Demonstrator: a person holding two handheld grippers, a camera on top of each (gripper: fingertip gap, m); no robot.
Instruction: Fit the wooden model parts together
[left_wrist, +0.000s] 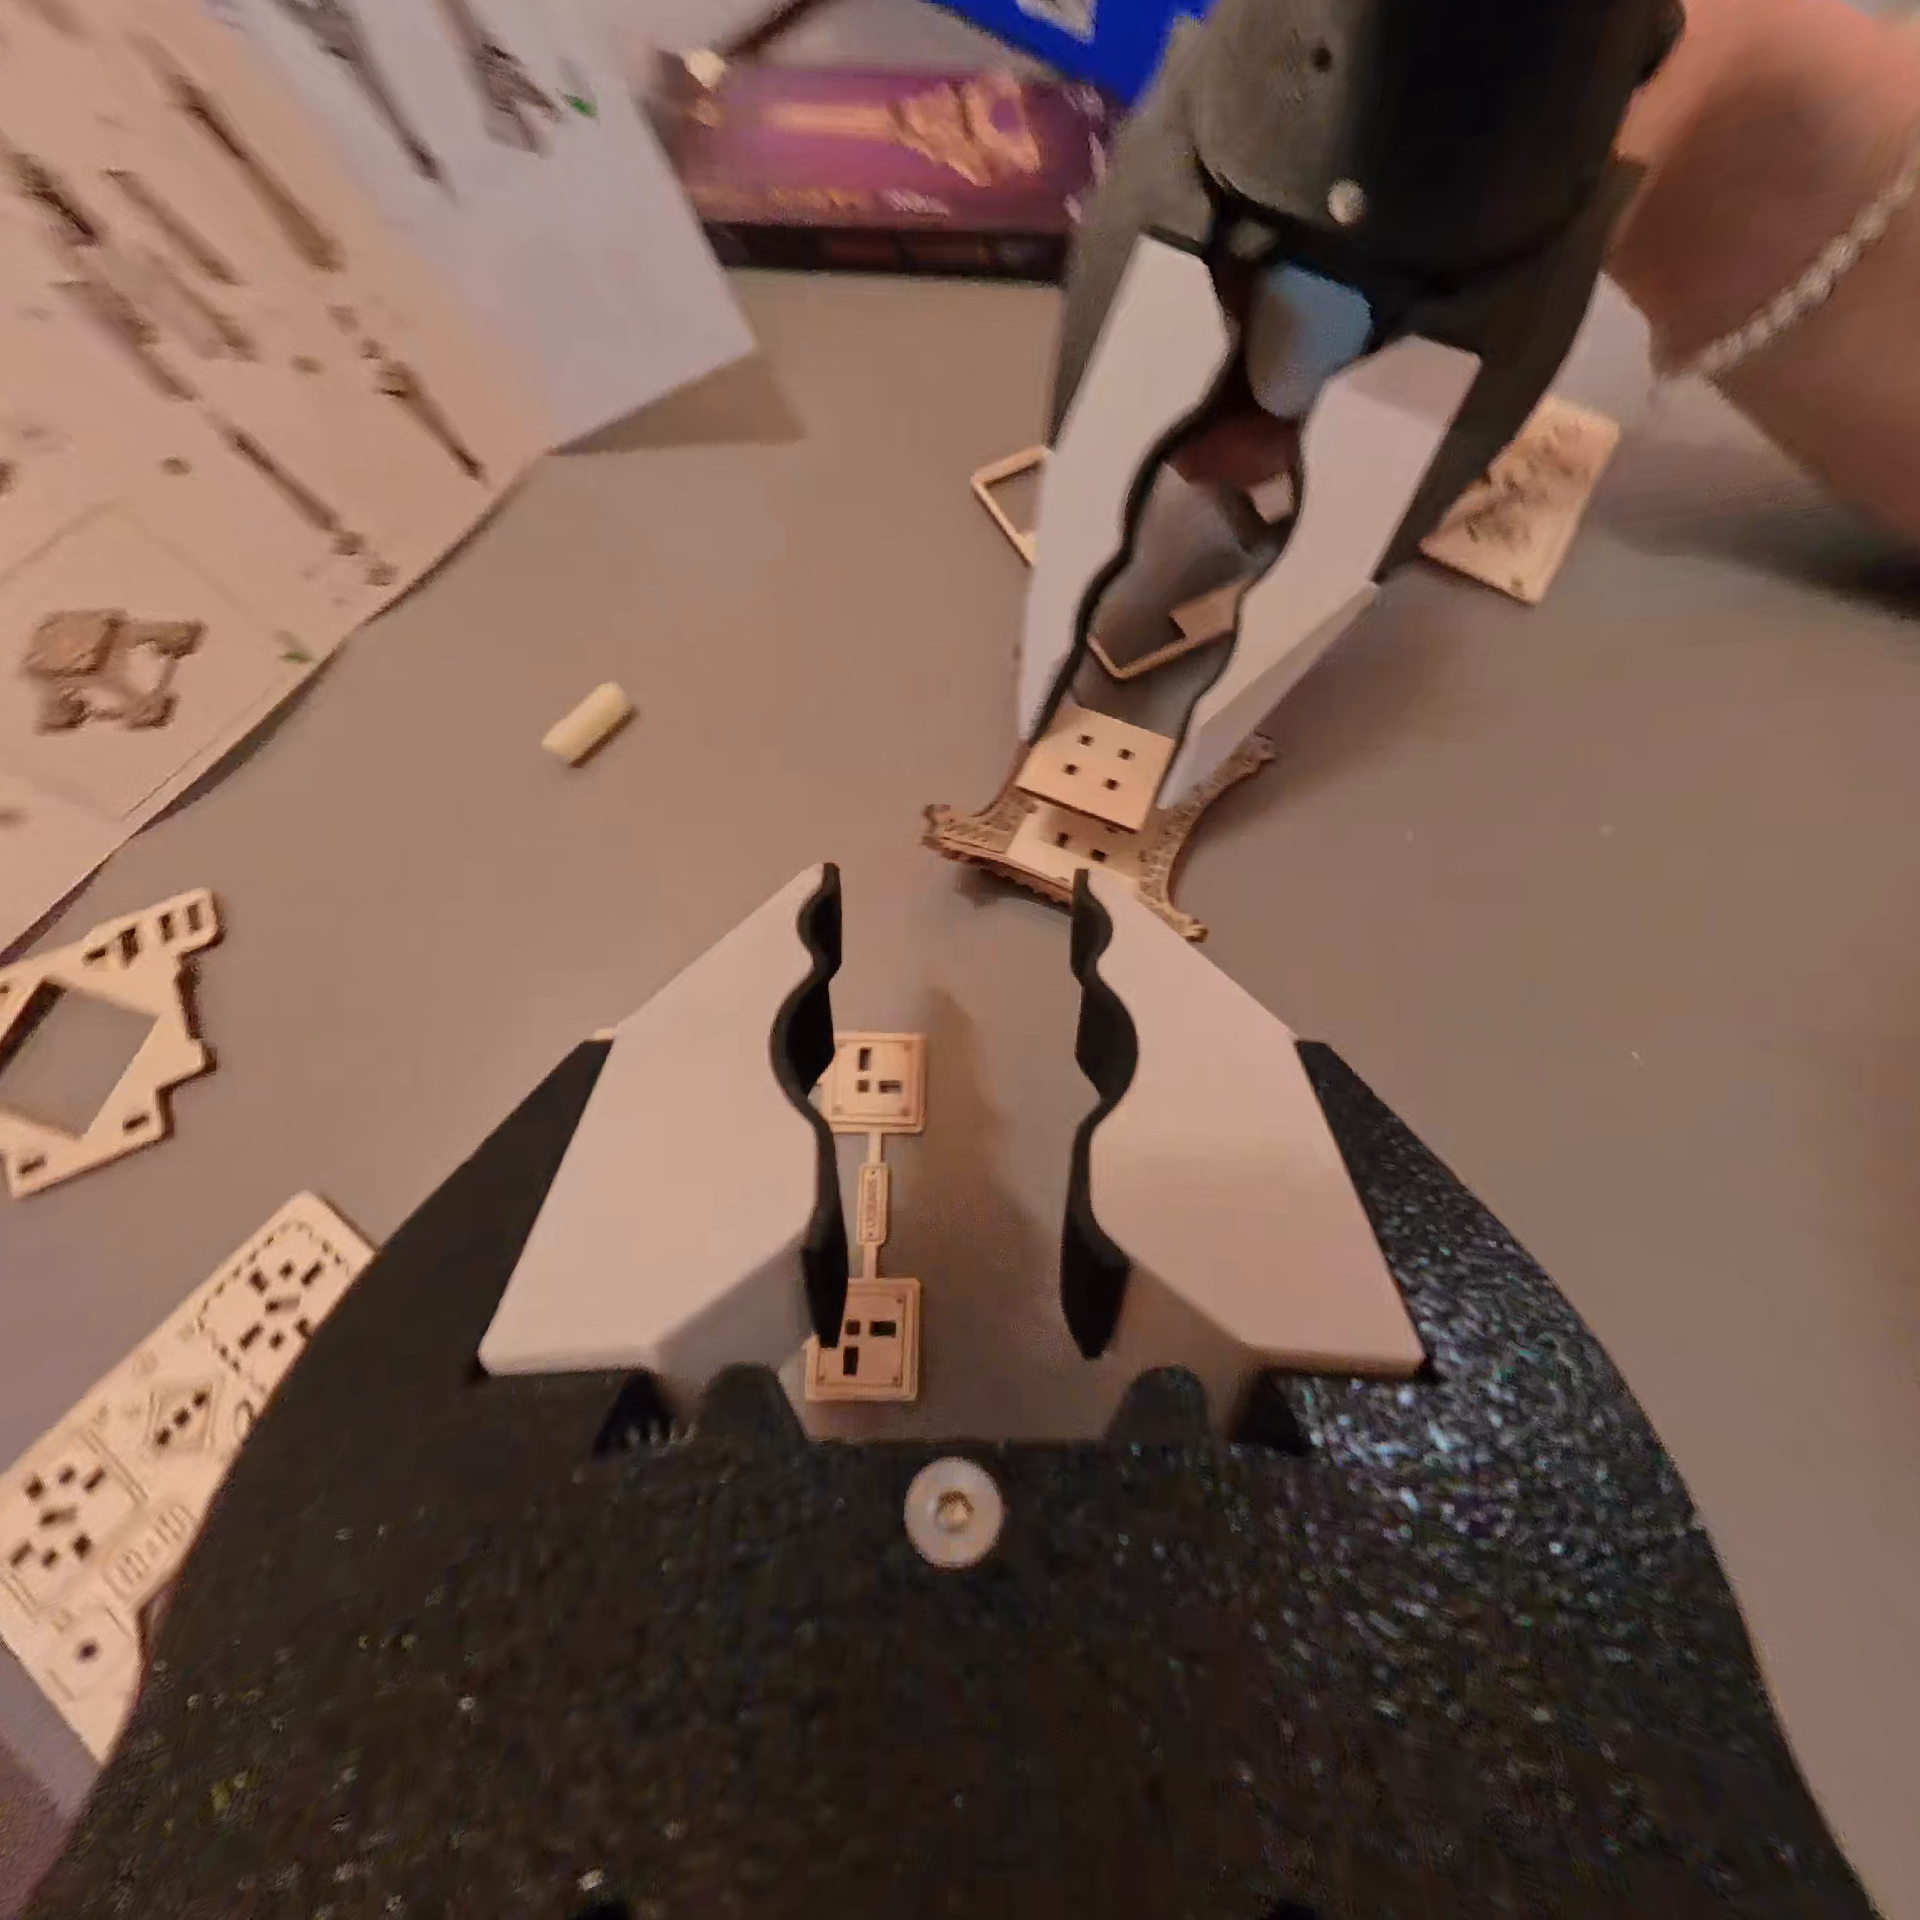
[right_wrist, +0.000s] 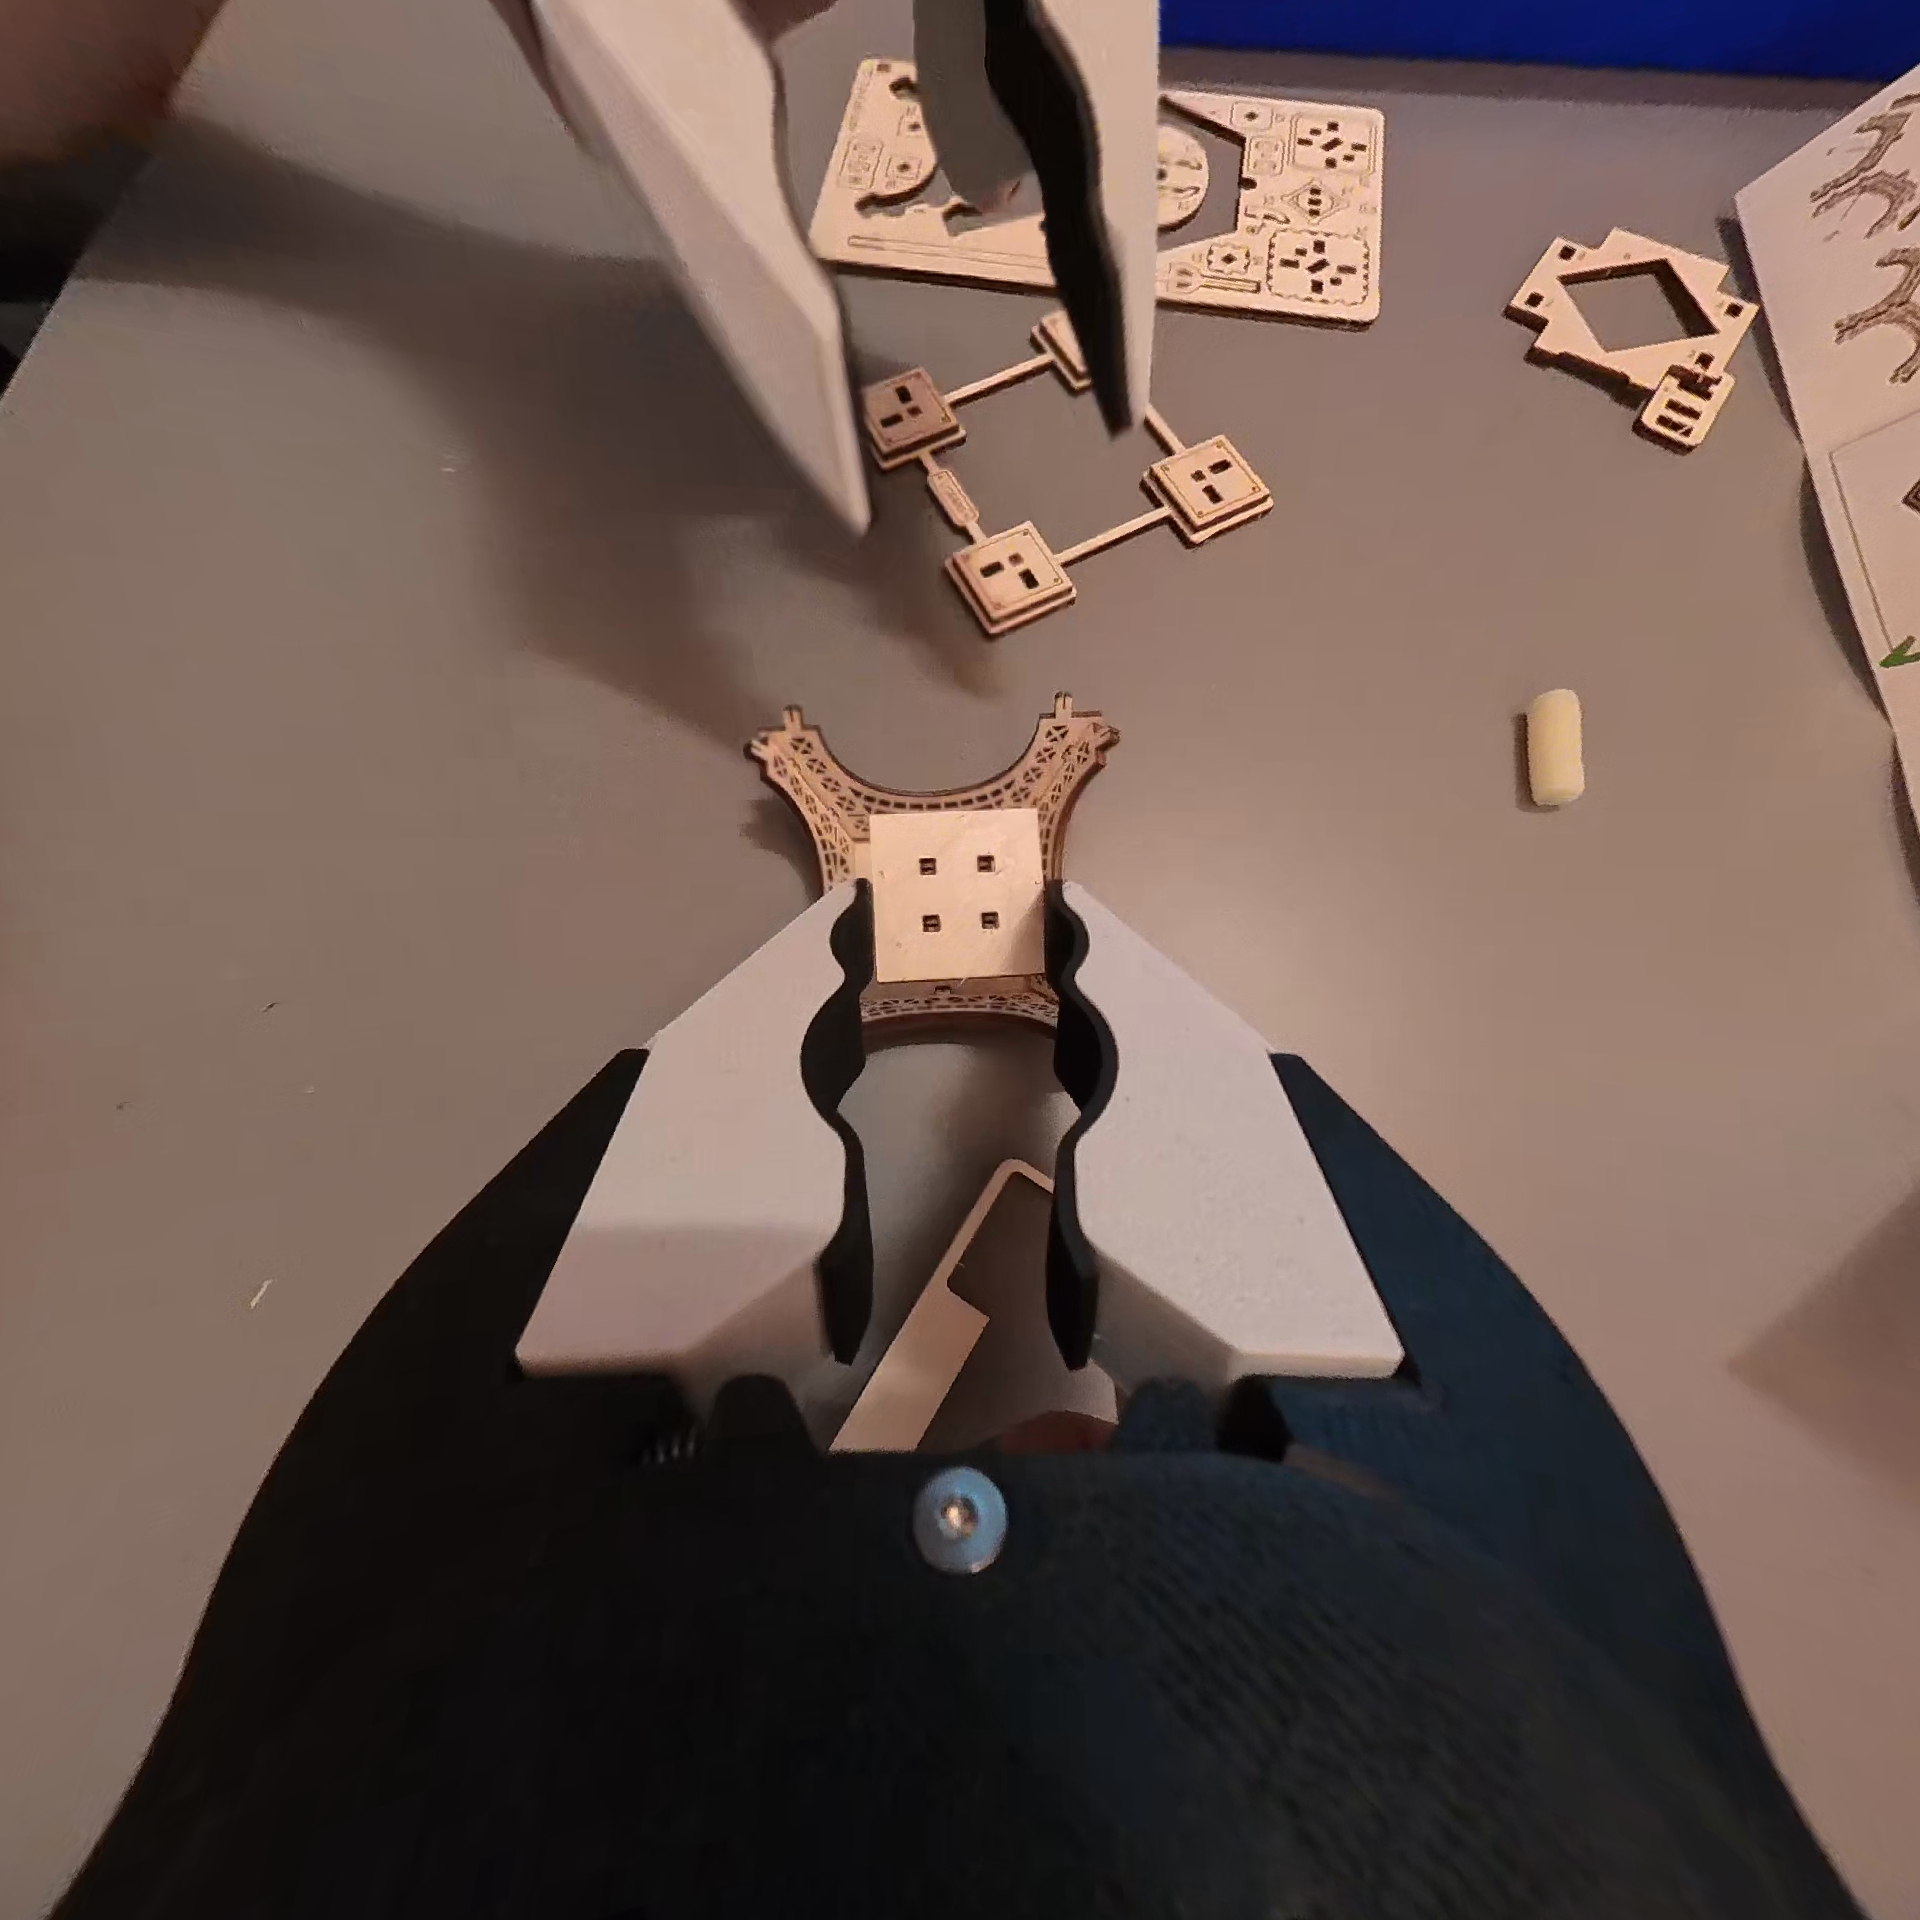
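Note:
A wooden lattice tower section with a square four-hole top plate (right_wrist: 956, 883) stands on the grey table (right_wrist: 416, 831). My right gripper (right_wrist: 958, 899) is shut on that plate, one finger on each side; the same shows in the left wrist view (left_wrist: 1112, 764). A flat wooden base frame with four square pads (right_wrist: 1013, 571) lies just beyond it. My left gripper (left_wrist: 956, 894) is open and empty, hovering over that frame (left_wrist: 868, 1340). It also shows in the right wrist view (right_wrist: 987, 468), above the frame's far side.
A punched wooden sheet (right_wrist: 1299, 208) and a piece with a diamond-shaped hole (right_wrist: 1621, 312) lie at the back. A pale wax stick (right_wrist: 1555, 746) lies to the right. Instruction sheets (left_wrist: 208, 364), a purple box (left_wrist: 883, 166) and an empty wooden frame (right_wrist: 935, 1309) are nearby. Some 7 cm of space lies between my two pairs of fingers.

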